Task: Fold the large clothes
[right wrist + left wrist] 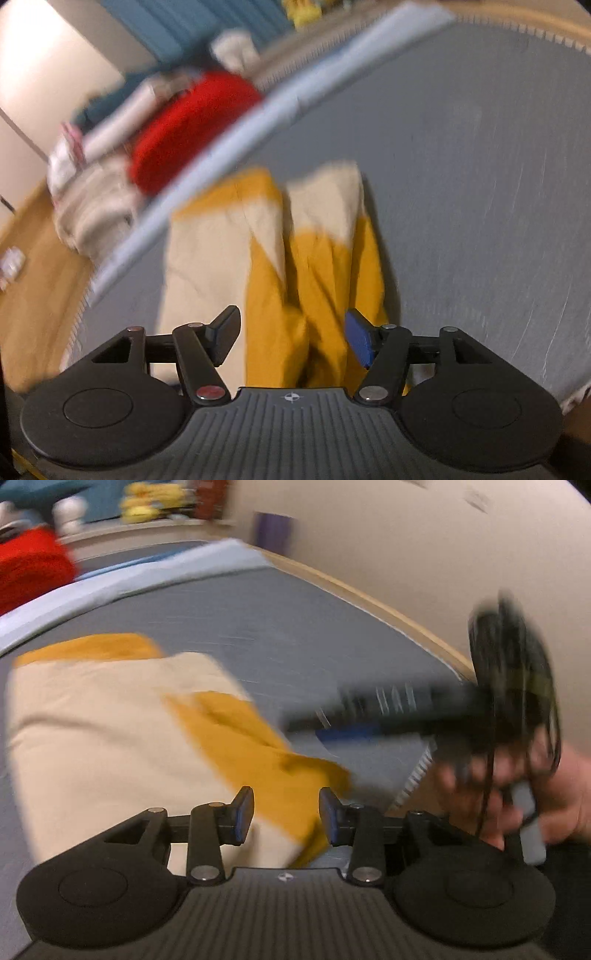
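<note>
A cream and mustard-yellow garment (pixel 122 731) lies partly folded on the grey bed sheet (pixel 280 635). My left gripper (pixel 286 814) is open above the garment's near yellow edge, holding nothing. In the right wrist view the same garment (pixel 295 266) lies lengthwise ahead, with yellow cloth between the jaws of my right gripper (pixel 291 338), which is open and not closed on it. In the left wrist view the right gripper (pixel 332 723), blurred, is held in a hand at the right, just past the garment's right edge.
A red garment (pixel 188 125) and a pile of pale clothes (pixel 92 206) lie beyond a light blue sheet border (pixel 229 140) at the bed's far side. A wooden bed edge (pixel 369 598) runs along a beige wall. Yellow items sit on a far shelf (pixel 151 502).
</note>
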`<action>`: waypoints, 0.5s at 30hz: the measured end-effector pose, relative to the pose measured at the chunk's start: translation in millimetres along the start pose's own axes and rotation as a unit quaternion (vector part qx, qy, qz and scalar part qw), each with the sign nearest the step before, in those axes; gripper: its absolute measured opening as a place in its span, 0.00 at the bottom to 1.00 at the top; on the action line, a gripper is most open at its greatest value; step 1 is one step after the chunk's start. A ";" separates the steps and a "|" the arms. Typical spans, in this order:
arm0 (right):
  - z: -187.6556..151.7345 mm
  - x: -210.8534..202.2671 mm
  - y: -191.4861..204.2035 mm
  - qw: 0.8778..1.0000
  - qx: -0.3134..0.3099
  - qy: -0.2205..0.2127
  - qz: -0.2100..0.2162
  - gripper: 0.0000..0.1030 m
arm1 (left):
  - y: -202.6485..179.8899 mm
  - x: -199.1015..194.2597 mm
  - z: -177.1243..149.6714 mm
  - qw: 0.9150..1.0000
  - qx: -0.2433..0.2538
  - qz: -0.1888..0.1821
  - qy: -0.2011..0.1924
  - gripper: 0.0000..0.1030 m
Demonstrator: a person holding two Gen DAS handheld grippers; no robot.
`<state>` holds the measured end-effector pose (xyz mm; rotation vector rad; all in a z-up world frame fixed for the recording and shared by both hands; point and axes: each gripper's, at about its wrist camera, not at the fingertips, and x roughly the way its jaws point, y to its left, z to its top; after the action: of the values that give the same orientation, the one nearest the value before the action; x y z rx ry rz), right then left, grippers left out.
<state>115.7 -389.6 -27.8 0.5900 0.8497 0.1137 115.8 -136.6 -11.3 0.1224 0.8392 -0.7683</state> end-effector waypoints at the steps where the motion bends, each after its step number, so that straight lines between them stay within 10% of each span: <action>1: -3.3 9.9 5.0 1.000 -0.013 0.022 -0.016 0.62 | 13.4 -7.6 -2.5 1.000 -0.017 0.024 -0.005 0.42; 5: -16.9 28.8 27.6 0.995 -0.078 0.047 -0.038 0.55 | 59.3 -26.4 -7.1 0.993 -0.060 0.104 -0.002 0.42; 8: -23.1 33.5 37.3 0.988 -0.124 0.043 -0.079 0.06 | 85.0 -32.6 -15.6 0.982 -0.090 0.163 0.016 0.42; 15: -18.9 -11.9 44.0 0.984 -0.169 -0.043 -0.039 0.01 | 125.7 -35.4 -9.9 0.964 -0.159 0.209 0.042 0.44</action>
<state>99.8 -348.2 -6.0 0.2408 0.7484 0.1556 177.4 -21.1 -17.0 0.0419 0.9664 -0.2270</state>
